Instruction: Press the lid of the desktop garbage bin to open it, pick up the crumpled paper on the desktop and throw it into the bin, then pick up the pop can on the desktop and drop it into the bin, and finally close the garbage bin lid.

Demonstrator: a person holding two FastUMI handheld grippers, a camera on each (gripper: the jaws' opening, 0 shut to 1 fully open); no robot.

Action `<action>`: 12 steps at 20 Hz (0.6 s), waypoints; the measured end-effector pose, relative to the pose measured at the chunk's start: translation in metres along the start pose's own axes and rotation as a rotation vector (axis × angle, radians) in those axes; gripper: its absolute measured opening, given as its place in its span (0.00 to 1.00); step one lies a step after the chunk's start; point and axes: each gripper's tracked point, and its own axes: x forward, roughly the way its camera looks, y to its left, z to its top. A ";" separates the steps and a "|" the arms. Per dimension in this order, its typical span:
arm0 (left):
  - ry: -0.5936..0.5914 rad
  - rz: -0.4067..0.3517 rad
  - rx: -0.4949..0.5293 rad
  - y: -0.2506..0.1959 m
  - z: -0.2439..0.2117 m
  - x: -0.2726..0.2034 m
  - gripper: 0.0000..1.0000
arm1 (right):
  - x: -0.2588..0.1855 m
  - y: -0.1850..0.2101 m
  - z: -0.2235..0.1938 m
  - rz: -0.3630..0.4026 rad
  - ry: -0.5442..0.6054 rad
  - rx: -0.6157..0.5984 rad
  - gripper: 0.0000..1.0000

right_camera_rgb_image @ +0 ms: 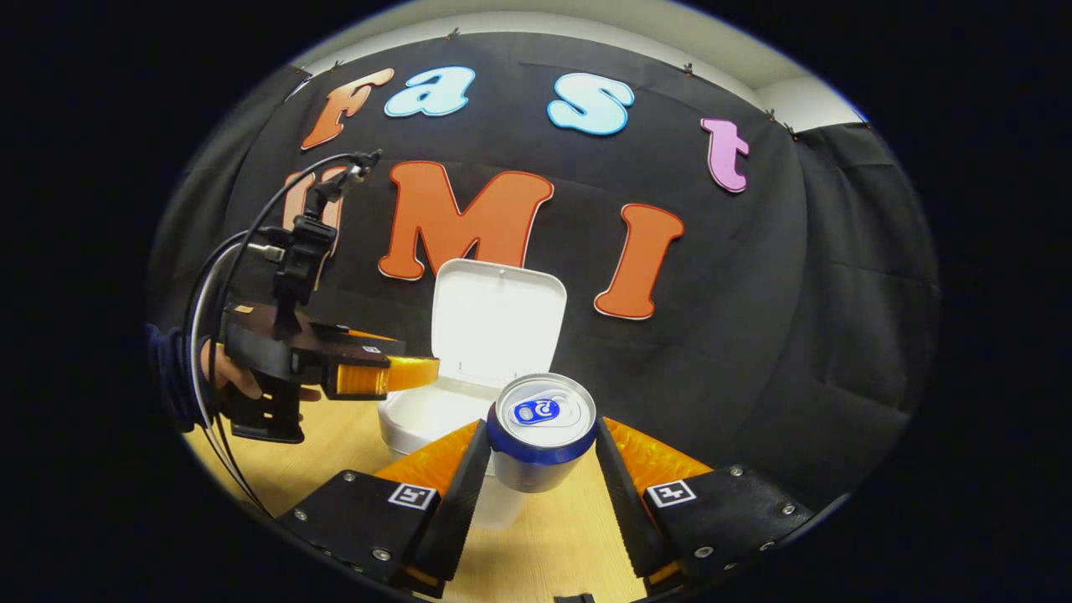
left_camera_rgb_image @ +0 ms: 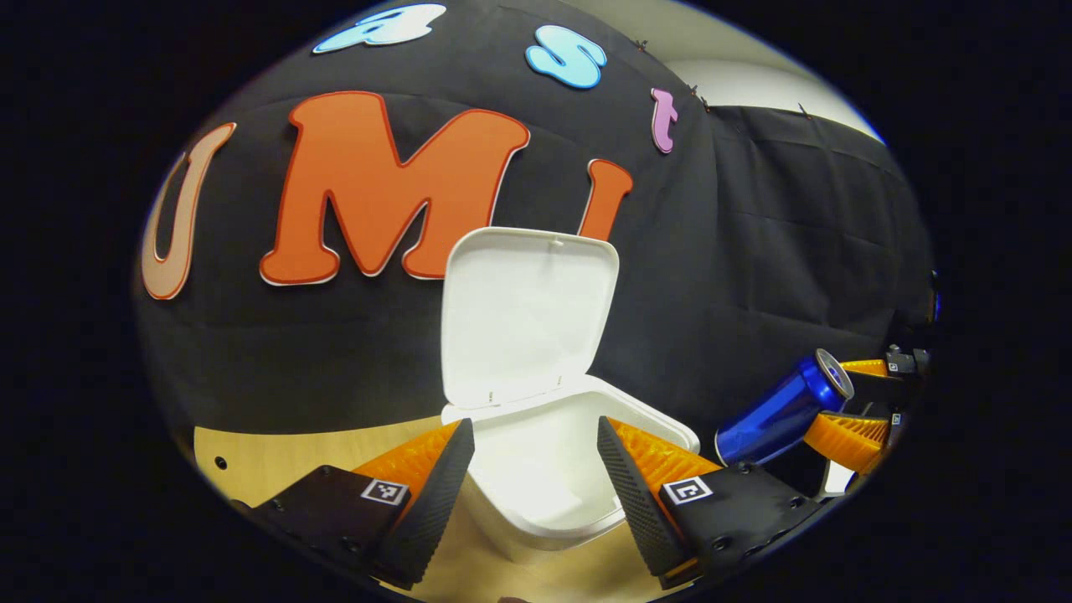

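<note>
The white desktop bin (left_camera_rgb_image: 578,494) stands on the wooden table with its lid (left_camera_rgb_image: 528,310) raised upright against the back wall. My left gripper (left_camera_rgb_image: 536,469) hovers open just in front of and above the bin's mouth, nothing between its fingers. The blue pop can (right_camera_rgb_image: 543,431) hangs in the air, with my right gripper (right_camera_rgb_image: 540,444) shut on its sides and its silver top facing the camera. In the left gripper view the can (left_camera_rgb_image: 783,410) tilts to the right of the bin, clamped in the right gripper (left_camera_rgb_image: 837,402). The bin (right_camera_rgb_image: 419,423) and lid (right_camera_rgb_image: 496,327) lie ahead and left of the can.
A hand (right_camera_rgb_image: 243,381) in a dark sleeve holds the left gripper (right_camera_rgb_image: 423,370), with cables looping above it, over the bin's left side. The light wooden table (right_camera_rgb_image: 553,536) stretches below the can. The black cloth wall stands close behind the bin.
</note>
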 end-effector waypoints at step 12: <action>-0.082 0.239 -0.032 0.090 0.026 -0.083 0.95 | 0.076 0.022 0.015 0.092 -0.029 -0.037 0.76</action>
